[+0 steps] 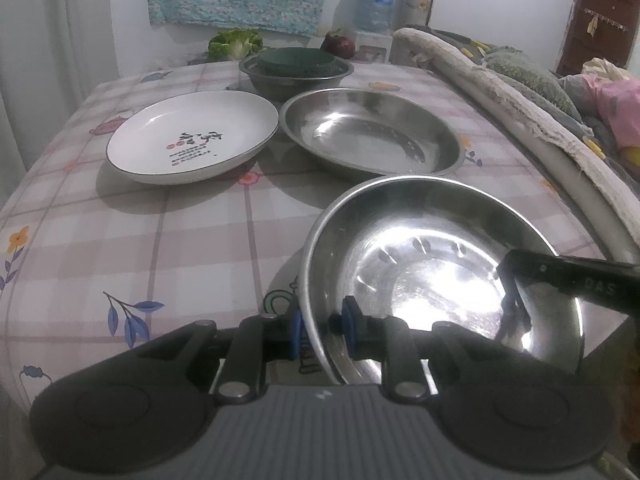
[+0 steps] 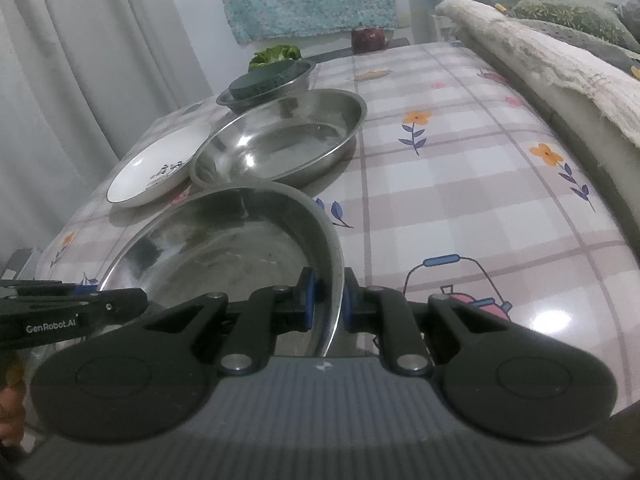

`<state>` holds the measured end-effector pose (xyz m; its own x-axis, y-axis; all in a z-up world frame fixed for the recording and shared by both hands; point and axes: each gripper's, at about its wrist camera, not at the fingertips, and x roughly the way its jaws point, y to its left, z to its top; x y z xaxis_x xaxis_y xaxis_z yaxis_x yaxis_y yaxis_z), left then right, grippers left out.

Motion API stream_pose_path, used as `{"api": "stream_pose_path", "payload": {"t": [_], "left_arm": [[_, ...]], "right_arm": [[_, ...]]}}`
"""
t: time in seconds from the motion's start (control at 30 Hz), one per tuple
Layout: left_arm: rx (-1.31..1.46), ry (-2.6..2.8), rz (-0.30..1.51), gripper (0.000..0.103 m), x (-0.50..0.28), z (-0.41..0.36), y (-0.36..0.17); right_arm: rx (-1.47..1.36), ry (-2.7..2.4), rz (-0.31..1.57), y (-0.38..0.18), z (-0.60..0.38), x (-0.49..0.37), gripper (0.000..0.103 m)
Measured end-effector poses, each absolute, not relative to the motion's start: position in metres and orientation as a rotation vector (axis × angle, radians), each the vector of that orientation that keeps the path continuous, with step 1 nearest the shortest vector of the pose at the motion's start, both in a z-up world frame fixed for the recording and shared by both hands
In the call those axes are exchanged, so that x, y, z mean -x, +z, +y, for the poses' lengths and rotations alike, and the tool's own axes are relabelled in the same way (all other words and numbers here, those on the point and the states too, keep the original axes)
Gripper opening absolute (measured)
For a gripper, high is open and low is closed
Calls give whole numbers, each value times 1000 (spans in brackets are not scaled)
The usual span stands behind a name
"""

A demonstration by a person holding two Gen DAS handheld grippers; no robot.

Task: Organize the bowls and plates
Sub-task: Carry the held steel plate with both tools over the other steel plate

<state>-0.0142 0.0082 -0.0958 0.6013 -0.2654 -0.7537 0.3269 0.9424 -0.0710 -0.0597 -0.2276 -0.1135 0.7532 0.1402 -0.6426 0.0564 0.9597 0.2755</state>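
Right wrist: kettle print (image 2: 456, 292) showing

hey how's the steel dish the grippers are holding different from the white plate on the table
The held steel dish is bare, shiny metal; the white plate is glossy white with a dark rim line and printed characters. The steel dish is gripped on opposite rims by the left gripper and right gripper; the white plate lies untouched on the tablecloth. The steel dish is nearest the cameras, the white plate farther back. Both are round, shallow and empty.
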Motion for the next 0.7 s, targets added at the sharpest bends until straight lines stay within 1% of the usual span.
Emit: {"api": "stream_pose_path", "payload": {"t": [0.7], "left_arm": [[-102, -327, 858, 23, 10, 3, -100]], "right_arm": [[-274, 42, 718, -119, -226, 56, 13]]}}
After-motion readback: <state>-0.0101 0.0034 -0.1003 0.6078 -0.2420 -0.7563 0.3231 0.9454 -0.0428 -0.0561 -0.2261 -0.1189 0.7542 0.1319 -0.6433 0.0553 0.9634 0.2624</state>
